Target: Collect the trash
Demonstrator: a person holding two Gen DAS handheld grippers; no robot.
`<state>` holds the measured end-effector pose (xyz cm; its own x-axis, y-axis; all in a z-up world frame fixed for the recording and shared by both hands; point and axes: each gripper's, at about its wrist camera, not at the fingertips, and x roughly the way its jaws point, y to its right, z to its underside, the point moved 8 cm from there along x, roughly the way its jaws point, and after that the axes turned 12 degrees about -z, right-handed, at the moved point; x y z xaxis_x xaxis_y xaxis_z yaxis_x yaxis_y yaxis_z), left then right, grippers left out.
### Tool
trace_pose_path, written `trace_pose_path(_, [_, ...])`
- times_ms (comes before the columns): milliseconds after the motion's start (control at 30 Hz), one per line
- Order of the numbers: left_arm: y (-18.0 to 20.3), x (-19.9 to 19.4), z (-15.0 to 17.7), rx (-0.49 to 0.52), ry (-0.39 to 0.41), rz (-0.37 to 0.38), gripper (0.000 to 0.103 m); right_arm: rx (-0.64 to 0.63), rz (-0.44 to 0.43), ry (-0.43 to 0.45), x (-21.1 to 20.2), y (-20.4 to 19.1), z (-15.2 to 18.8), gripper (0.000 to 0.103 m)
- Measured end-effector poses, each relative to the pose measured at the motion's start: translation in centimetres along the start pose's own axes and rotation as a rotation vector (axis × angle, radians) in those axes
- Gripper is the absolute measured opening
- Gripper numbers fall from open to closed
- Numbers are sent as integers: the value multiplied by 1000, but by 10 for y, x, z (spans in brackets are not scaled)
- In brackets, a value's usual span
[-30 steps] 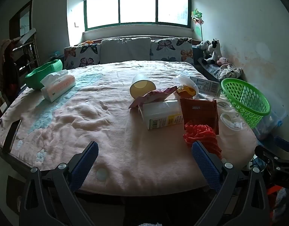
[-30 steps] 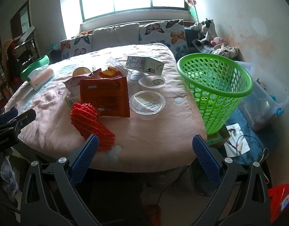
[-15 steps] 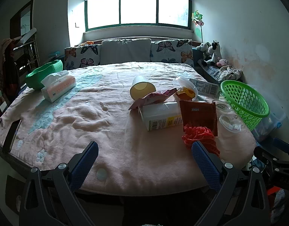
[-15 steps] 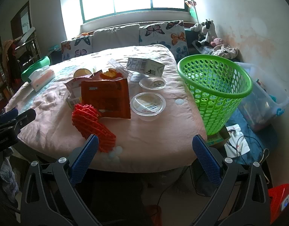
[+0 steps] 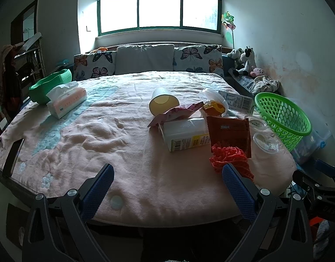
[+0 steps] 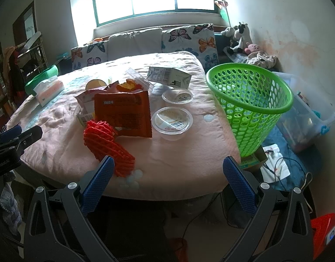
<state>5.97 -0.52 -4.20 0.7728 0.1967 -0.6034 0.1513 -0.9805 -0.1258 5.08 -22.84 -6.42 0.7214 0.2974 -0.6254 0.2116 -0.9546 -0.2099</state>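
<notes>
I hold both tools over the near edge of the bed: the left gripper [image 5: 167,183] and the right gripper [image 6: 167,174] each have their blue ribbed pads spread wide with nothing between them. The trash lies clustered on the fuzzy pink blanket [image 5: 102,135]: a crinkled red foam net [image 6: 106,139] nearest me, a glossy brown-red snack bag [image 6: 123,113] touching it, a rectangular white carton [image 5: 185,133] lying on its side, a toppled yellow paper cup [image 5: 162,104], and two round clear plastic tubs [image 6: 171,120] with printed lids. A second, flattened milk carton [image 6: 169,77] lies further back. The green perforated plastic basket [image 6: 250,104] stands just beside the bed's right edge, on a flat box on the floor. Compared with one second ago, both views show the trash slightly smaller and further off; the items themselves lie as before. A tissue box [image 5: 67,101] and a green bowl [image 5: 47,85] sit at the far left; butterfly-print cushions [image 5: 200,57] line the wall under a bright window [image 5: 158,11].
</notes>
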Motion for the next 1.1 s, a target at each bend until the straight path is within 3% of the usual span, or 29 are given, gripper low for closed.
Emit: trace_pose_path(1100, [-2,7,-2,0,-10,-3,96,-2,-14,-20,8,-1,0,99])
